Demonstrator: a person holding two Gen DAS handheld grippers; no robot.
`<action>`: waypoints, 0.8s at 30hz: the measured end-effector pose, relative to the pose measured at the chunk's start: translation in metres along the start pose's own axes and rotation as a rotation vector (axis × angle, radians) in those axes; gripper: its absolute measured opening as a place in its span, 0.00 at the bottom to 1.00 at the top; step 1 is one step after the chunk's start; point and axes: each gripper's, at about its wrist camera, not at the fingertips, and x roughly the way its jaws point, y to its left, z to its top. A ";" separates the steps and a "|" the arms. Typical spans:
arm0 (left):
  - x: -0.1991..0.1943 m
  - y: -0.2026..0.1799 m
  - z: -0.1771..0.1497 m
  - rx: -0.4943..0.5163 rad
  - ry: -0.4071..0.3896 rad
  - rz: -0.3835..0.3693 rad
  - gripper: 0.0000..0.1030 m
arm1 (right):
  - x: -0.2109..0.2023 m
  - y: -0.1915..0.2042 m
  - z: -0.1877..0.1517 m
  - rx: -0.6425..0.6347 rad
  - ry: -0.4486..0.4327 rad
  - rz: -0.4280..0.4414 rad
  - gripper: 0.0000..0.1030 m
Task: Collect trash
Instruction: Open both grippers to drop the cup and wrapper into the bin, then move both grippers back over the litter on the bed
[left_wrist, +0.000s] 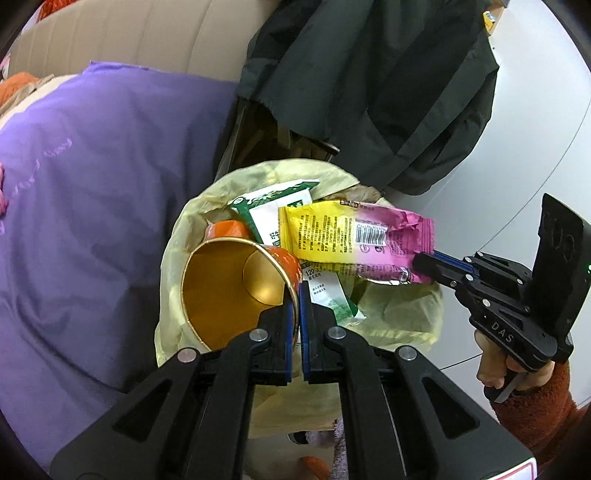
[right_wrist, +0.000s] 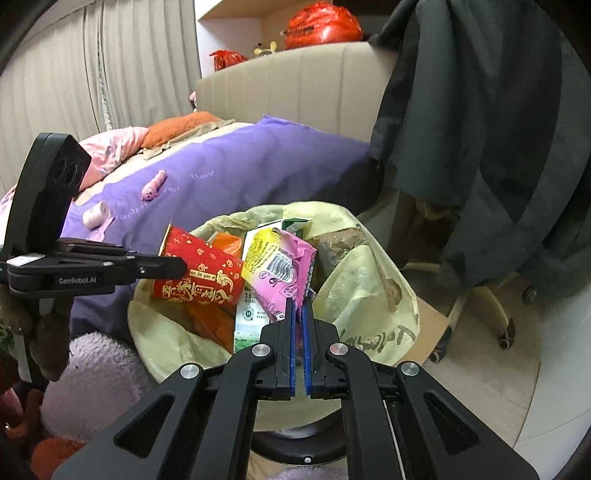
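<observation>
**Both grippers over the bin, each holding a piece of trash**

Left gripper (left_wrist: 294, 306): fingers closed on the rim of a red paper cup with gold lettering and a gold inside (left_wrist: 236, 288). One finger sits inside the mouth, the other outside the wall. Cup lies tilted on its side, mouth toward the left wrist camera, above the bin's 9 o'clock half. From the right wrist view the same cup (right_wrist: 199, 273) shows its printed red side, with the left gripper (right_wrist: 181, 266) reaching in from 9 o'clock.

Right gripper (right_wrist: 299, 306): fingers closed on one end of a crinkled yellow-and-pink plastic snack wrapper with a barcode (right_wrist: 277, 269). Wrapper stands up out of the fingers toward 12 o'clock, over the middle of the bin. In the left wrist view the wrapper (left_wrist: 351, 240) stretches flat across the bin, pinched at its pink end by the right gripper (left_wrist: 419, 264) coming in from 3 o'clock.

Bin: round waste bin lined with a pale yellow plastic bag (right_wrist: 369, 280), already holding a green-and-white packet (left_wrist: 273, 206) and orange scraps under the cup. Cup and wrapper touch or nearly touch side by side; cannot tell which.

Surroundings: bed with a purple quilt (left_wrist: 92, 192) at 9 o'clock of the bin, dark green jacket (left_wrist: 369, 92) hanging at 12 to 1 o'clock.
</observation>
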 end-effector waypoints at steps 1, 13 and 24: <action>0.002 0.001 0.000 0.004 0.005 -0.004 0.03 | 0.003 -0.002 0.000 0.005 0.005 0.007 0.05; -0.001 -0.002 0.001 0.030 0.001 -0.065 0.29 | -0.004 -0.001 0.001 0.009 0.007 -0.033 0.07; -0.083 -0.002 -0.012 0.067 -0.122 0.063 0.42 | -0.039 0.024 0.000 -0.003 -0.080 -0.015 0.45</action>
